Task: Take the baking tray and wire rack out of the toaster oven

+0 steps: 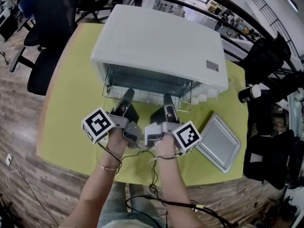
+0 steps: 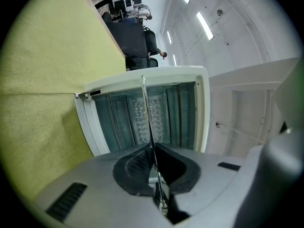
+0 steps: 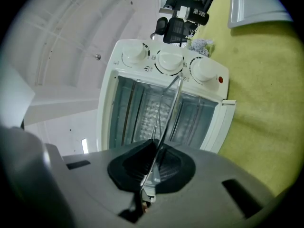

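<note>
A white toaster oven [image 1: 156,42] stands open on a yellow-green table [image 1: 71,103]. The wire rack [image 1: 147,96] sticks partway out of its mouth. My left gripper [image 1: 127,96] is shut on the rack's front edge at the left, my right gripper [image 1: 167,101] on the same edge at the right. In the left gripper view the rack [image 2: 147,113] runs edge-on as a thin line into the closed left gripper [image 2: 154,163]. The right gripper view shows the rack [image 3: 171,103] the same way, pinched in the right gripper [image 3: 154,163]. The baking tray [image 1: 218,141] lies flat on the table, right of my right hand.
Three knobs [image 3: 170,61] line the oven's control panel. Black office chairs [image 1: 47,37] stand beyond the table's left edge, dark bags and a bottle [image 1: 249,94] off its right edge. Cables hang from the grippers over the near table edge.
</note>
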A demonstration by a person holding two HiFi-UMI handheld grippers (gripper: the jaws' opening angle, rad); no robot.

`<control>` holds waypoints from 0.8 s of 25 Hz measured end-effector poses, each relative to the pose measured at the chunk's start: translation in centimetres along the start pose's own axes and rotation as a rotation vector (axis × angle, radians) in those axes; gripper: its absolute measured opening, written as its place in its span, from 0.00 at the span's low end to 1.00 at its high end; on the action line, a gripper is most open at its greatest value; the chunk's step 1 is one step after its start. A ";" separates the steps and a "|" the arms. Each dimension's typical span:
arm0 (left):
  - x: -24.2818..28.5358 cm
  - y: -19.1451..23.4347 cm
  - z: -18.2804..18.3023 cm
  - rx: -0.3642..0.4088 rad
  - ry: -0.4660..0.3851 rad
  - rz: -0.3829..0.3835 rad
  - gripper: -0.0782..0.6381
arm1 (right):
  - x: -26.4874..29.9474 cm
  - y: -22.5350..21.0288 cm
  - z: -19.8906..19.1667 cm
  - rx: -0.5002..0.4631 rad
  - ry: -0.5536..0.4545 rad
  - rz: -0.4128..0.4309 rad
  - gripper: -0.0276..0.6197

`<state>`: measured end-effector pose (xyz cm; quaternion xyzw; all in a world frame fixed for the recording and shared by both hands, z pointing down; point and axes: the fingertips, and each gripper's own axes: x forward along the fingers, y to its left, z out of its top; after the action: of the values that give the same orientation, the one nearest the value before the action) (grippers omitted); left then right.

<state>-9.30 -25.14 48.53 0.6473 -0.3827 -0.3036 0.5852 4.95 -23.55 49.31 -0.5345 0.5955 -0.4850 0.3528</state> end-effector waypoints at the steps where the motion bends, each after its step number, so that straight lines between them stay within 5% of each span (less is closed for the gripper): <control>1: -0.1 0.0 0.0 0.000 0.000 0.002 0.12 | -0.1 0.0 -0.1 0.000 0.001 0.001 0.04; 20: -2.6 -0.2 -1.0 0.024 -0.007 -0.008 0.12 | -2.7 0.2 -1.2 0.009 0.032 0.003 0.04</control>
<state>-9.79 -22.38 48.34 0.6545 -0.3857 -0.3036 0.5750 4.22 -20.71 49.16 -0.5239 0.5998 -0.4958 0.3464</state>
